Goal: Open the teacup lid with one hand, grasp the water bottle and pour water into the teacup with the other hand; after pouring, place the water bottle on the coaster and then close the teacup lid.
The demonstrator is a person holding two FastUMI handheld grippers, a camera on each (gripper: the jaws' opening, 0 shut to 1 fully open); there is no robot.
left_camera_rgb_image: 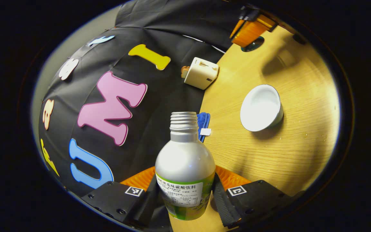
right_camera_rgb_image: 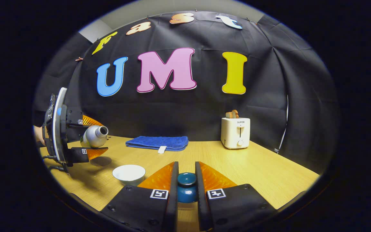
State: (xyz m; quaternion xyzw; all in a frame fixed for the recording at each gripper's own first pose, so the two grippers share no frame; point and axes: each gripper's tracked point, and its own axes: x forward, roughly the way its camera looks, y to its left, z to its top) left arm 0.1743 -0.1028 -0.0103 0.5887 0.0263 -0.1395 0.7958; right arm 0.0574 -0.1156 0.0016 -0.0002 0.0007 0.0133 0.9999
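— Look at the water bottle (left_camera_rgb_image: 185, 161): brushed silvery metal, soft sheen, threaded neck bare, with a glossy printed paper-like label round its lower part.

— And the table (left_camera_rgb_image: 288, 148) under it, pale wood grain, smooth, faintly shiny.

— The teacup (left_camera_rgb_image: 261, 108) reads as glazed white ceramic (matt-looking inside).

— From the right gripper view, the teacup lid (right_camera_rgb_image: 186, 187) is dark glossy glaze; the towel (right_camera_rgb_image: 156, 142) is nubbly blue cloth; the toaster (right_camera_rgb_image: 235, 132) is smooth cream plastic.
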